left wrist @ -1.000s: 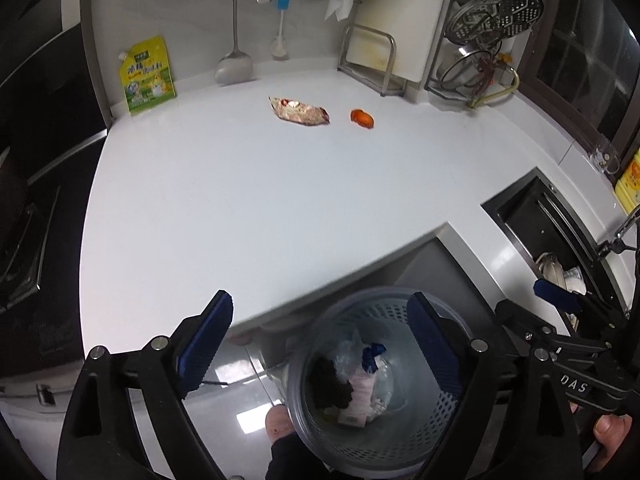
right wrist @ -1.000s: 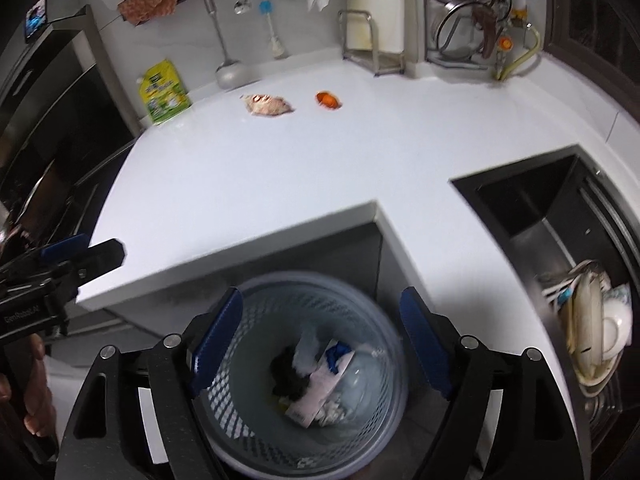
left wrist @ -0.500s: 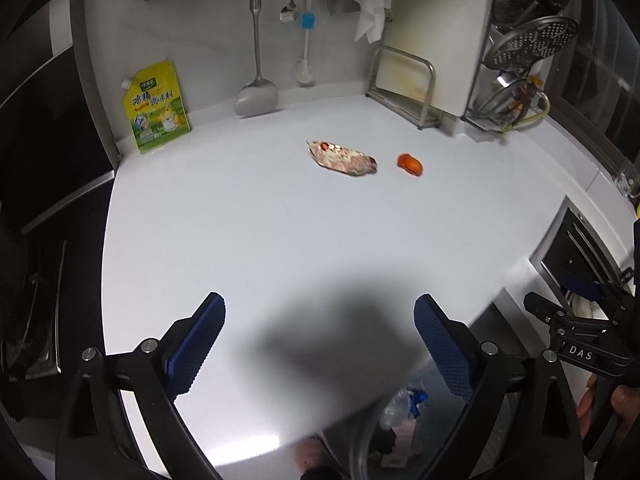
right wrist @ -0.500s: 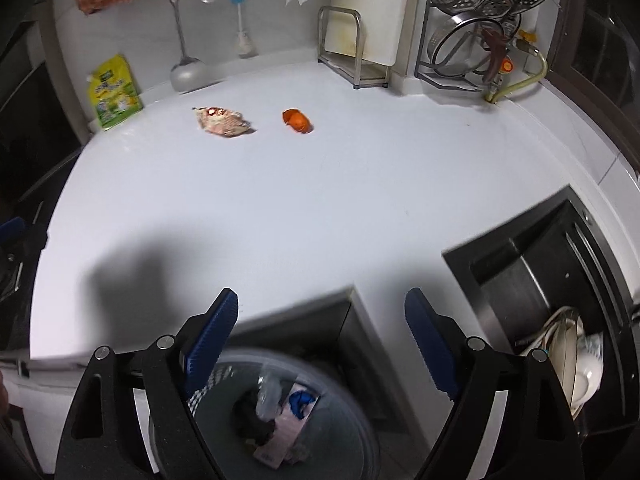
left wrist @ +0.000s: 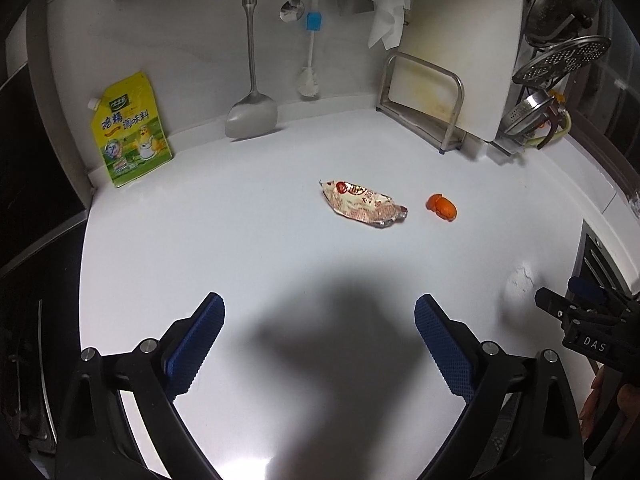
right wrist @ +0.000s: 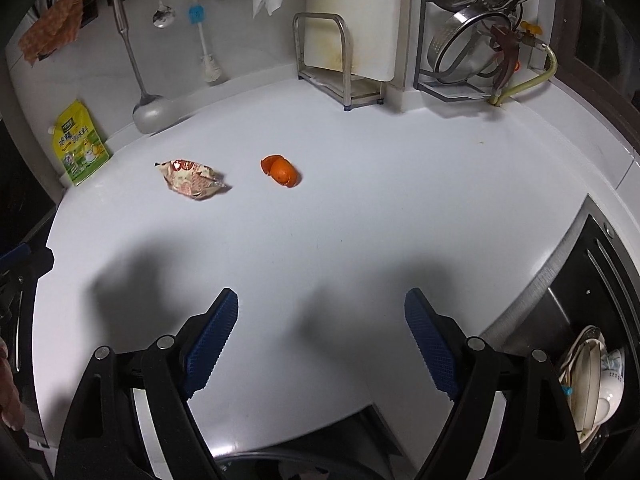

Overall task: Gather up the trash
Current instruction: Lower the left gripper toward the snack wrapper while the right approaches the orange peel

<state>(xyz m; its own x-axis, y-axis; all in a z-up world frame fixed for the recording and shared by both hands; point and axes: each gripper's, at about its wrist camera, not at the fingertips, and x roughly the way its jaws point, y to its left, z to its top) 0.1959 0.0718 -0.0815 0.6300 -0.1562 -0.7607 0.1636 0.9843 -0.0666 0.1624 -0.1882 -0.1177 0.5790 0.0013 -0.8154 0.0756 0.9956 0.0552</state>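
A crumpled snack wrapper point(left wrist: 365, 205) lies on the white counter point(left wrist: 240, 248), with a piece of orange peel point(left wrist: 441, 207) just to its right. Both also show in the right wrist view, the wrapper point(right wrist: 192, 179) left of the peel point(right wrist: 281, 171). My left gripper point(left wrist: 319, 344) is open and empty above the counter's near part, well short of the wrapper. My right gripper point(right wrist: 321, 340) is open and empty near the counter's front edge, short of the peel. The rim of the trash bin point(right wrist: 256, 466) barely shows below the counter edge.
A yellow seasoning pouch point(left wrist: 130, 130) leans on the back wall at left. A spatula point(left wrist: 251, 114) and brush point(left wrist: 310, 80) hang there. A cutting board in a rack point(left wrist: 436, 92) and steel strainers point(right wrist: 468, 40) stand back right. A sink with dishes point(right wrist: 592, 368) is at right.
Both grippers have risen from over the trash bin and moved forward over the counter, toward the wrapper and peel. The bin has dropped almost out of view. Both stayed open and empty.
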